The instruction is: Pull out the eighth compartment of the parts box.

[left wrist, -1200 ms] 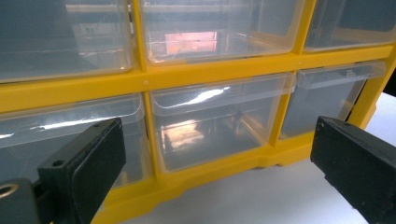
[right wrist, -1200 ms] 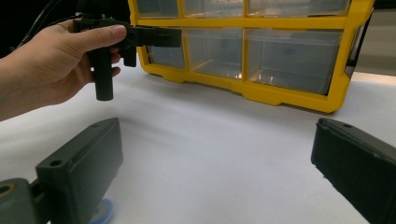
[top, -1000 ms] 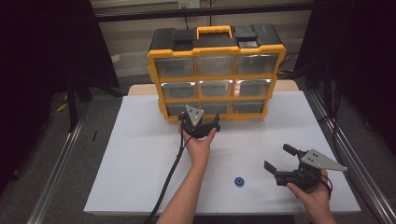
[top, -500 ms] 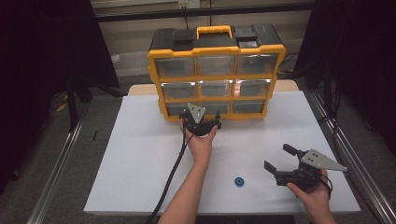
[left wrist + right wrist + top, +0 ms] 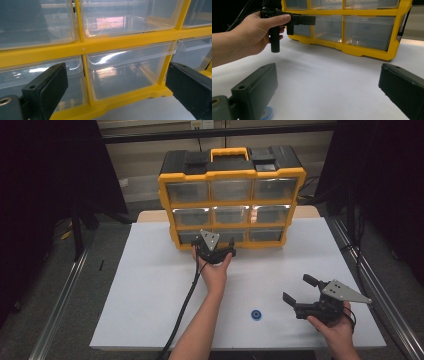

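Left gripper (image 5: 218,251) has crept a little farther in toward the yellow plastic drawer cabinet with clear drawers (image 5: 231,195) over the last second; it was just short of the bottom row then and now sits right at it. Jaws are spread wide, holding nothing.

In the left gripper view the jaws straddle the clear bottom-middle drawer (image 5: 125,72), one jaw to each side of it and still in front of its face. No contact visible. The drawer looks shut and empty.

Reading: this is the approach to pull that drawer open, lined up but not yet gripped. Next it needs to close on the drawer's front lip, which is clear and glossy, so a slip is a risk.

Right gripper (image 5: 300,291) hasn't moved: it rests low over the near right part of the white bench (image 5: 150,290), jaws wide apart, empty. Its own view shows the left hand (image 5: 259,32) and the left gripper up at the cabinet's bottom row.

Small blue ring (image 5: 257,314) lies on the bench near the front edge, just left of the right gripper and well apart from the cabinet. It also peeks in at the bottom of the right gripper view (image 5: 267,113), beside one jaw, untouched. Likely the part meant for the drawer once it's open.
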`<state>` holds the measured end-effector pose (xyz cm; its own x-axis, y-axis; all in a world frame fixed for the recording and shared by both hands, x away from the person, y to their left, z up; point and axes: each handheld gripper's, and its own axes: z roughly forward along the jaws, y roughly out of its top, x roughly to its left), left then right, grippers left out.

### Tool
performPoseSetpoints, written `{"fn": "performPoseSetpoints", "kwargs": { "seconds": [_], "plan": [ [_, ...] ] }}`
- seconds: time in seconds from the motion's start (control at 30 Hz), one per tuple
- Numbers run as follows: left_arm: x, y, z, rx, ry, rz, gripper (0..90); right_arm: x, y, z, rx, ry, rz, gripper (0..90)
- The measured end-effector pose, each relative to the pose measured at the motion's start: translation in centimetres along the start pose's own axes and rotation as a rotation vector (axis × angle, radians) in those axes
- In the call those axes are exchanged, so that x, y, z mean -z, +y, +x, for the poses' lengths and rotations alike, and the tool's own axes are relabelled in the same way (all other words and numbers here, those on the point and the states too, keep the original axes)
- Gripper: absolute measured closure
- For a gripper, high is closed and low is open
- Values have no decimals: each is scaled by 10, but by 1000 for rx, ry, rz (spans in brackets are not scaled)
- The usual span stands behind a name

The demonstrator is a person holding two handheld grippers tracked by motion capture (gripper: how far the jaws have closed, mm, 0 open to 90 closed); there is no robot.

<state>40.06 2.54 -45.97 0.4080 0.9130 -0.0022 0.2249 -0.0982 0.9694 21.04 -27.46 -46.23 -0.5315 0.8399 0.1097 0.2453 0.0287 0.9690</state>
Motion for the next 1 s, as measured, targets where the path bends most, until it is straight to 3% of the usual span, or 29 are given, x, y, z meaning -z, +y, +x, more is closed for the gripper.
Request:
{"fn": "performPoseSetpoints", "kwargs": {
  "seconds": [0.47,0.77,0.97,1.0],
  "plan": [
    [-4,-2,0,2,3,-10,49,0,0,0,2,-5,-2,18],
    [-6,-1,0,-43,38,-25,65,0,0,0,-1,-5,1,18],
    [-8,-1,-3,-37,50,-33,58,0,0,0,-2,-3,1,18],
    [-8,-2,-3,-54,47,-26,62,0,0,0,-1,-2,0,18]
  ]
}}
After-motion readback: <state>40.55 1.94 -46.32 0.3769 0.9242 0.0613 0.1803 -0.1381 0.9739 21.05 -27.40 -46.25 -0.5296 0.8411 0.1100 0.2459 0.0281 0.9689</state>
